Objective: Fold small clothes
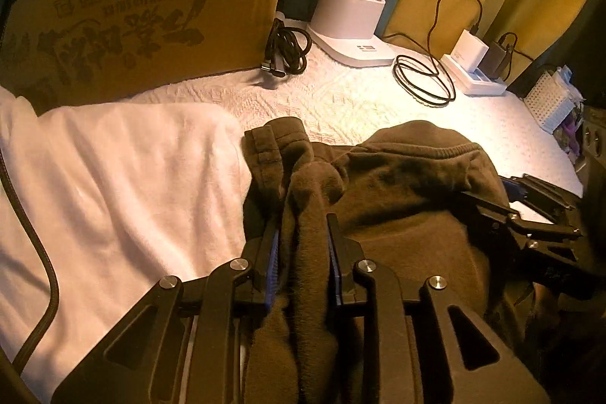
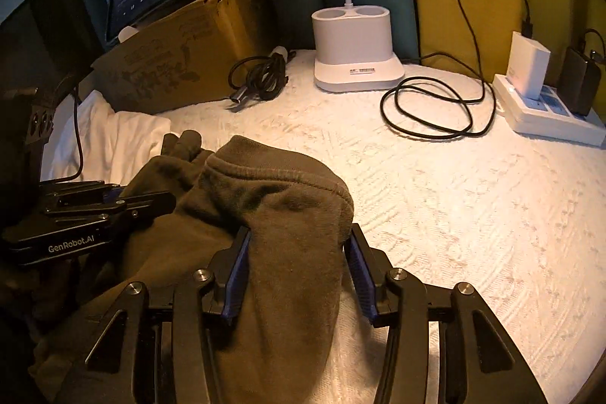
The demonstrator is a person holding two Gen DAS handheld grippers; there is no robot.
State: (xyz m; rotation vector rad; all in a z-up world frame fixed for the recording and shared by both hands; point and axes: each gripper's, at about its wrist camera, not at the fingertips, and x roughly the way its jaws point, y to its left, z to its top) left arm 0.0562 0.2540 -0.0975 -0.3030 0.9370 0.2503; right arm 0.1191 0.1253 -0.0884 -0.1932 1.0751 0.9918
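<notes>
My left hand-held gripper (image 1: 303, 233) is narrowly parted around a ridge of the brown fleece garment (image 1: 397, 199) lying on the white quilted desk (image 2: 454, 195); my right hand-held gripper (image 2: 299, 252) stands wider, fabric loose between its pads. I should release only once the fold lies flat.

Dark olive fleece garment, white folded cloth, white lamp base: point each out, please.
Dark olive fleece garment (image 2: 288, 192), right wrist view, ribbed hem.
White folded cloth (image 1: 125, 177), left wrist view, middle of top.
White lamp base (image 2: 356, 36), right wrist view, front wall.
</notes>
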